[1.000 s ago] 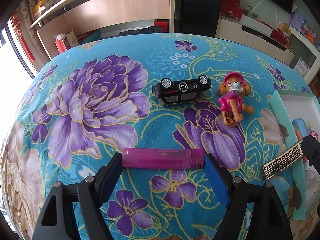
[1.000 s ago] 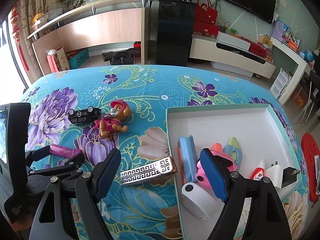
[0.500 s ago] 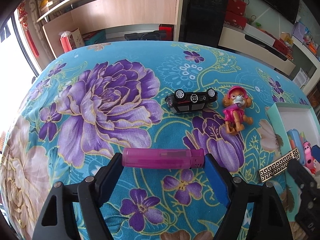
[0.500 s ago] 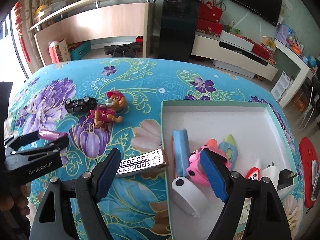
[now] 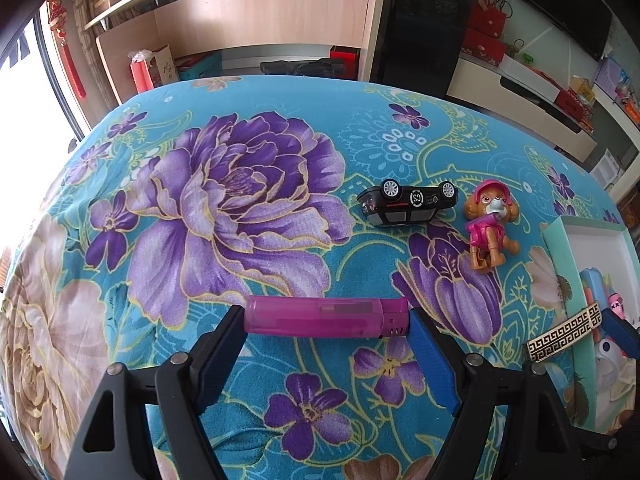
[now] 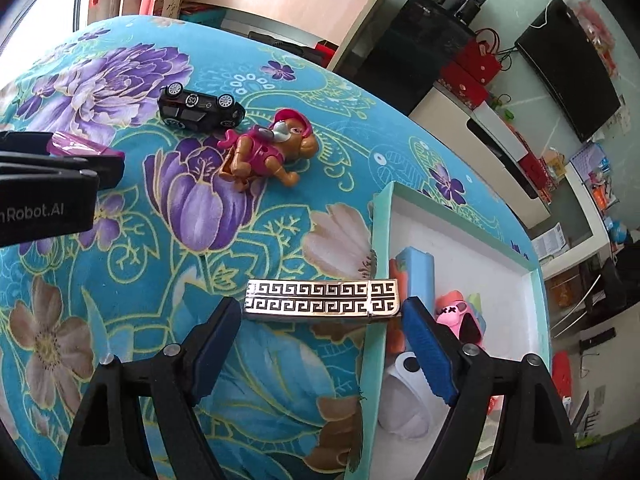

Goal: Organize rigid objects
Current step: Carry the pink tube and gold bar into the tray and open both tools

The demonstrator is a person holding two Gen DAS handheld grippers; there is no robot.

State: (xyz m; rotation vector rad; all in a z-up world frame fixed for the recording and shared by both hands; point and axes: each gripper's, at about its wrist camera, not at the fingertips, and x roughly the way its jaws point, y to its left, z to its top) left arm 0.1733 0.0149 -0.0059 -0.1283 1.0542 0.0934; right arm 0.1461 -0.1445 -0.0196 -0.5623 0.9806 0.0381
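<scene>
Left wrist view shows my left tool [image 5: 325, 315] clamped end to end on a translucent pink plastic lighter [image 5: 320, 316]. Its long axis runs straight across the lower middle of the frame, and the darker cap end points right against the blue pad. It sits above the floral turquoise cloth of the table [image 5: 240, 128].

Further up and to the right, a black toy car [image 5: 408, 202] lies on its side with its wheels toward the top of the frame. Just right of it is a brown pup figure in a pink outfit [image 5: 490, 232], lying on its back. At the right edge, a teal-rimmed white cardboard box [image 5: 560, 264] is cut off by the frame, so I cannot make out most of what is in it.

In the right wrist view, my right tool [image 6: 320, 306] stands wide around a silver metal lighter with a black key pattern [image 6: 320, 300]. That lighter also lies crosswise in the frame. Its hinged cap end points right and overlaps the box's left rim, while the rest is over the cloth. The pads sit right at both ends, but I cannot tell whether they press on it.

Inside the box, a blue block [image 6: 418, 276], a pink figure [image 6: 456, 316] and a white roll [image 6: 404, 384] are partly hidden behind the right finger. At the left edge, only one end of the pink lighter shows behind my left tool.
</scene>
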